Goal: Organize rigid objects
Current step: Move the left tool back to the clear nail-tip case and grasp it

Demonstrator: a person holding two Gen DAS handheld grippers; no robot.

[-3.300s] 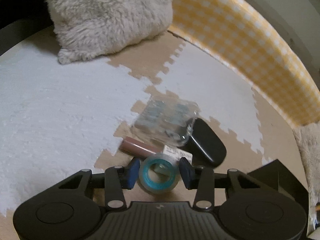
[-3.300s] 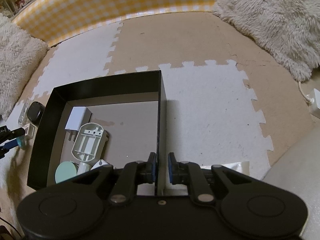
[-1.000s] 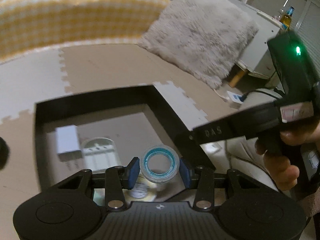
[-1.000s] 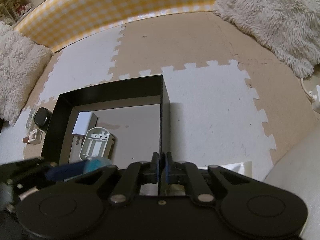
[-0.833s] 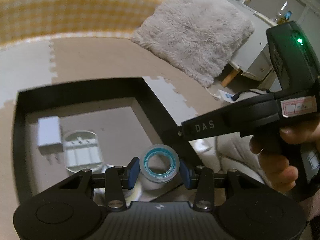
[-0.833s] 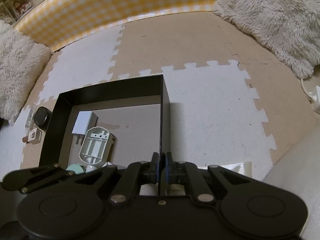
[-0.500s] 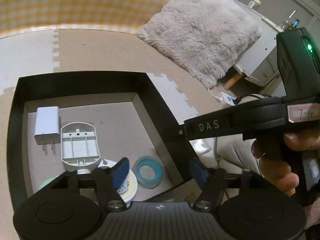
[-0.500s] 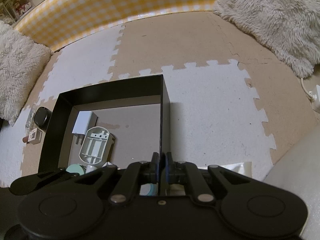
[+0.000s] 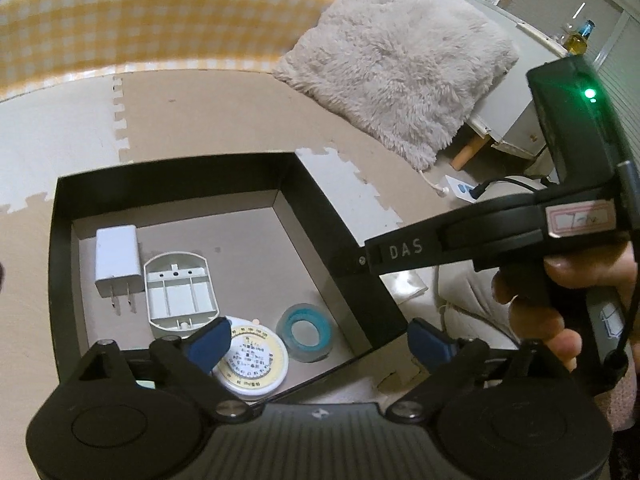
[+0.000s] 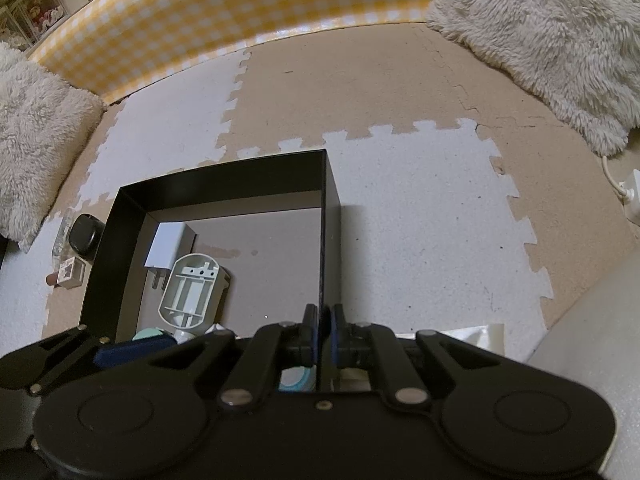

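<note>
A black open box (image 9: pixel 320 196) (image 10: pixel 224 174) sits on the foam mat floor. Inside lie a white charger plug (image 9: pixel 117 262) (image 10: pixel 166 248), a grey battery cover (image 9: pixel 181 286) (image 10: pixel 192 292), a round yellow-white disc (image 9: pixel 254 360) and a teal-cored clear tape roll (image 9: pixel 306 330), which shows partly in the right wrist view (image 10: pixel 294 378). My left gripper (image 9: pixel 318 344) is open and empty above the box's near side, over the tape roll. My right gripper (image 10: pixel 321 328) is shut on the box's right wall.
Left of the box on the mat lie a black case (image 10: pixel 84 236), a small white cube (image 10: pixel 70 272) and a clear packet. Fluffy cushions (image 9: pixel 400 60) (image 10: pixel 540 28) and a yellow checked barrier (image 10: pixel 224 20) ring the mat. A white adapter with cable (image 10: pixel 628 188) lies right.
My left gripper carried the tape roll from the mat over the box, opened and let it go; the roll now lies on the box floor. The right gripper kept hold of the box wall.
</note>
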